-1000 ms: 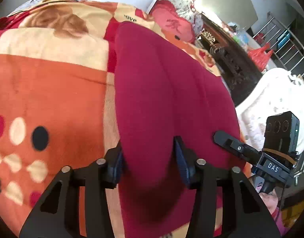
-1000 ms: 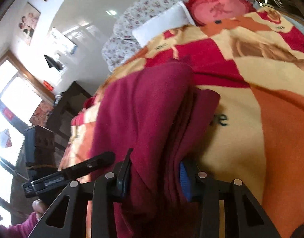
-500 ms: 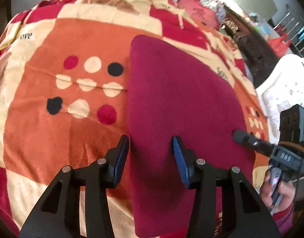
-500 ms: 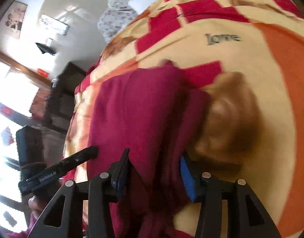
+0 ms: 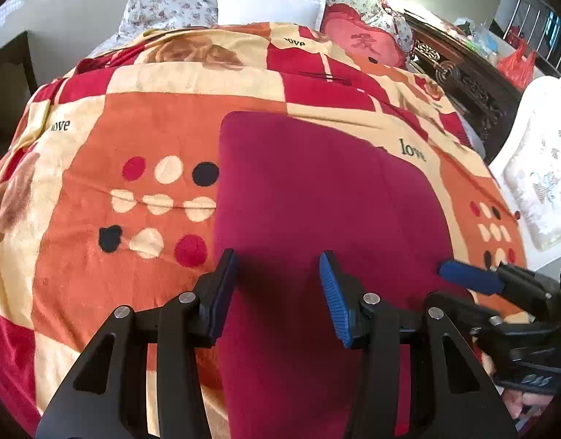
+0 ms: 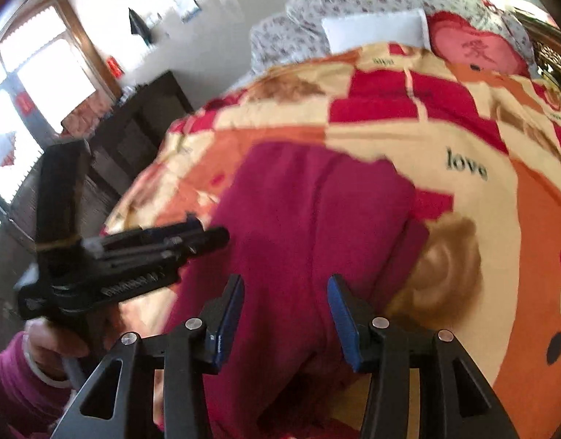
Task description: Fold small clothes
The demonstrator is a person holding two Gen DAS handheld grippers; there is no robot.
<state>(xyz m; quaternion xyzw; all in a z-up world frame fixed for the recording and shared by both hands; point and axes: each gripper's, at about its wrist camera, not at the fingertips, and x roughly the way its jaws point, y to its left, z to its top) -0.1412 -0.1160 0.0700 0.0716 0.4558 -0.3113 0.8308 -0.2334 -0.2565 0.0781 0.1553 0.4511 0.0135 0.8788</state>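
— Two tools, how do they stand?

— My left tool [image 5: 278,285] has its jaws spread with nothing between them; it hangs over the near part of the crimson garment [image 5: 317,219]. My right tool [image 6: 286,307] is also spread and empty, above the same garment [image 6: 309,226], whose near end bunches up below its blue pads [image 6: 341,314].

— And where does the garment lie?

— Flat on the patterned blanket [image 5: 141,139] that covers the bed, in a folded oblong with a rounded far corner. From the left wrist view its top looks smooth. From the right wrist view I see lengthwise creases and a lower layer sticking out at the right edge; the picture is blurred there, so I would only say it seems to be two or more layers.

— Do the tools see each other?

— Yes. My right tool [image 5: 474,278] shows at the right of the left view, just at the garment's edge. My left tool [image 6: 192,241] shows at the left of the right view, with my hand [image 6: 50,347] in a magenta sleeve gripping its handle.

— Beyond that?

— A white pillow [image 5: 269,7], a red heart cushion [image 5: 364,42] and a floral quilt [image 5: 170,3] at the head of the bed.
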